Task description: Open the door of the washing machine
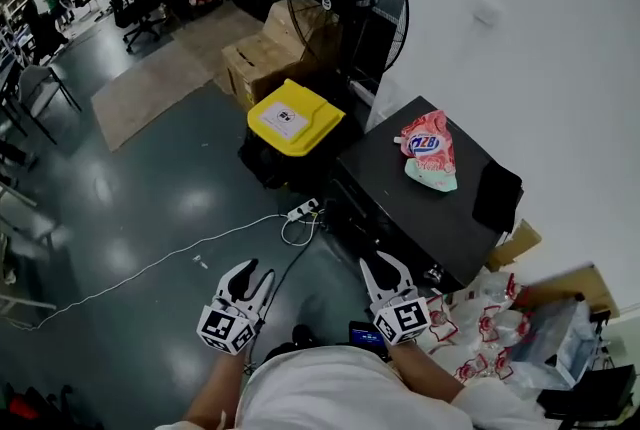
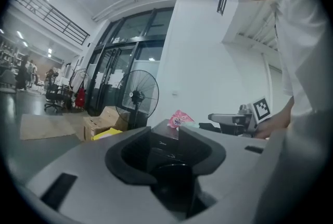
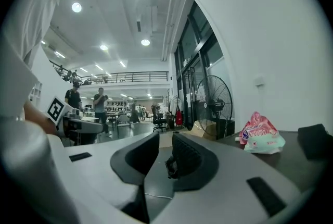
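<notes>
The washing machine is a black box on the floor by the white wall, just ahead of the person. Its door looks round and dark. It is probably hard and smooth and swings on a hinge. It may need a firm pull to pop open. Take hold at the handle on its edge, but no view shows one.

A pink bag lies on top of the machine.

The left tool is wide and holds nothing. The right tool is a bit apart and also holds nothing.

The head view shows only the machine's top. The left gripper view shows its front and door. The right gripper view shows people far off.
</notes>
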The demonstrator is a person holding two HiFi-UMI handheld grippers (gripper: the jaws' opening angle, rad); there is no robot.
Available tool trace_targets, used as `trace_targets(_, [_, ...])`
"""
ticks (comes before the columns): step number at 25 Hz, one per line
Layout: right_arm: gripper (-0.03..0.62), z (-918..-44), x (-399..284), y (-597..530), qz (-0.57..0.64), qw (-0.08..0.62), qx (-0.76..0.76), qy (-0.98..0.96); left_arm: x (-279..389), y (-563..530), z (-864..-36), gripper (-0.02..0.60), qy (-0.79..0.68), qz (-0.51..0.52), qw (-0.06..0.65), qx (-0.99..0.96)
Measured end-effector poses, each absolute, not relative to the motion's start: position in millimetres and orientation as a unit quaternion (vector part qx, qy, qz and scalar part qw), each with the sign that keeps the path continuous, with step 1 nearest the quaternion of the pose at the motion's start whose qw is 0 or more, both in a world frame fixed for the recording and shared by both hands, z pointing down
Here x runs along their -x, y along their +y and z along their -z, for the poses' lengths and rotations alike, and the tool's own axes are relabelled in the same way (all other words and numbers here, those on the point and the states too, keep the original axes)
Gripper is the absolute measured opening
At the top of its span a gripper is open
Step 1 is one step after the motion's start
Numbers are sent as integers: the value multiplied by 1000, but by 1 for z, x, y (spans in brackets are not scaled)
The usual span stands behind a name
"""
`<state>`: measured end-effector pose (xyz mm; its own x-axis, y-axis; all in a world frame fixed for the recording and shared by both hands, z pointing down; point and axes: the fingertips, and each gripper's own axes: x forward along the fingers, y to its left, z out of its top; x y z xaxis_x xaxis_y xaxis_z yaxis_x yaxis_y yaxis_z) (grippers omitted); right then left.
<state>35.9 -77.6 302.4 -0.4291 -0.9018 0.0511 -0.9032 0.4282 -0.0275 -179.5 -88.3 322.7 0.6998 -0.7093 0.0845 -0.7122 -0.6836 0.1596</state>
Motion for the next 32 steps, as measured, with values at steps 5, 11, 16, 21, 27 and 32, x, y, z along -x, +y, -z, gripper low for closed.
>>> trace_targets(5, [97, -306, -46, -118, -34, 17, -555, -831, 167, -146, -331, 158, -359, -16, 97, -928])
trace_targets(11, [95, -322, -74, -171, -42, 20, -580, -813, 145, -215, -351, 158, -327, -31, 107, -939])
trace_targets(16, [91, -343, -96, -216, -44, 21, -587, -808, 103, -266, -379, 163, -287, -54, 110, -950])
trace_targets(21, [87, -356, -105, -269, -43, 27, -583, -811, 64, -318, -405, 169, -247, -82, 118, -958])
trace_targets(27, [81, -363, -110, -314, -50, 30, -578, -814, 24, -364, -433, 178, -195, -125, 106, -967])
trace_targets(32, [72, -377, -117, -323, -79, 24, -596, -798, -3, -376, -466, 186, -131, -166, 101, -972])
